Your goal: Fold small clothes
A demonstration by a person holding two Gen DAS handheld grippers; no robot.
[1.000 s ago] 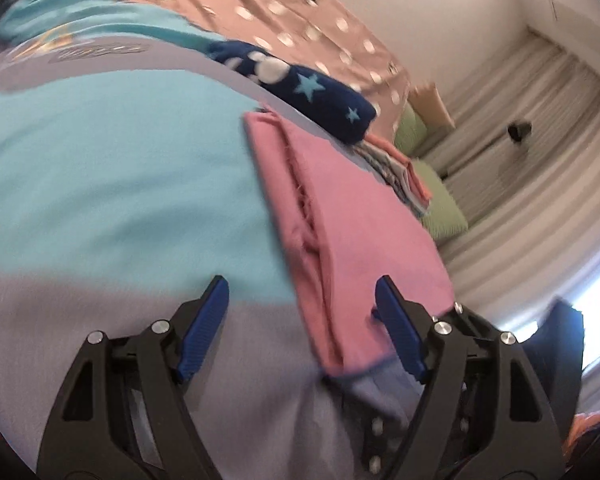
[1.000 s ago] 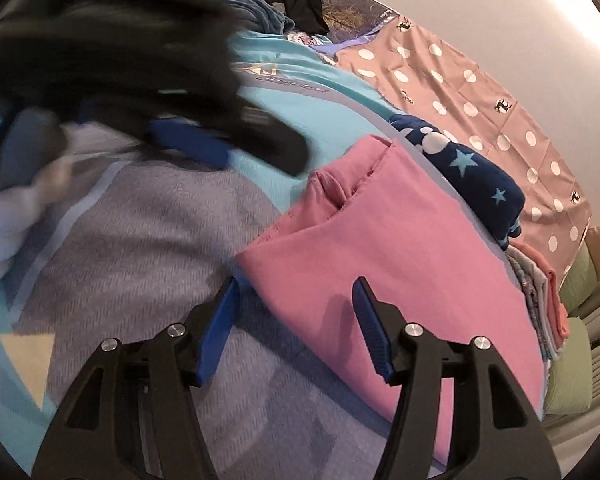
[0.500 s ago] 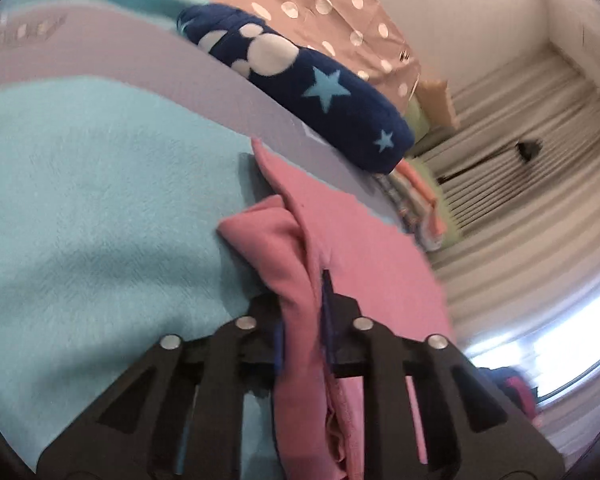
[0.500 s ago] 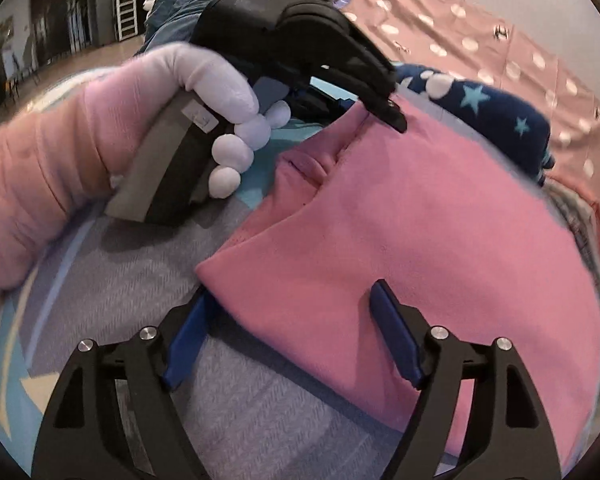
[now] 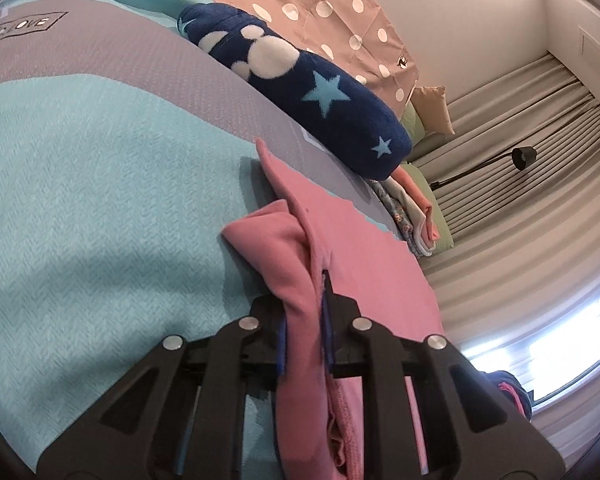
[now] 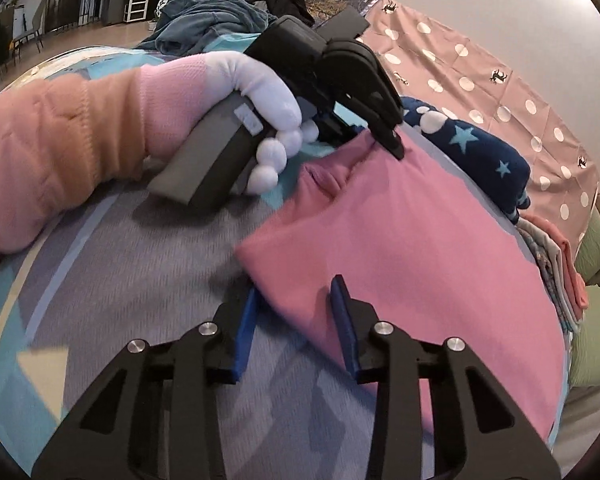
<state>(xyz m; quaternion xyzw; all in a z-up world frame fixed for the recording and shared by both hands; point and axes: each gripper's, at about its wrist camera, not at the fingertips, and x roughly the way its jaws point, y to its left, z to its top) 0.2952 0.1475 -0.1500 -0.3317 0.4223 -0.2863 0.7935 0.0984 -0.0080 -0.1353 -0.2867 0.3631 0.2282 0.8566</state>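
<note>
Behind the bed hung pale striped curtains (image 5: 500, 152), and the blue and grey bedspread (image 5: 80, 184) lay under everything. A second earlier my left gripper (image 5: 303, 328) stood wide apart; here it was clamped on the bunched far edge of the pink garment (image 6: 400, 240). My right gripper (image 6: 296, 320) had narrowed from its earlier spread but stayed apart, straddling the garment's near corner, pads (image 6: 342, 312) not pinching it. Just beyond lay a navy starred blanket (image 5: 308, 92) and a folded stack (image 5: 408, 208).
</note>
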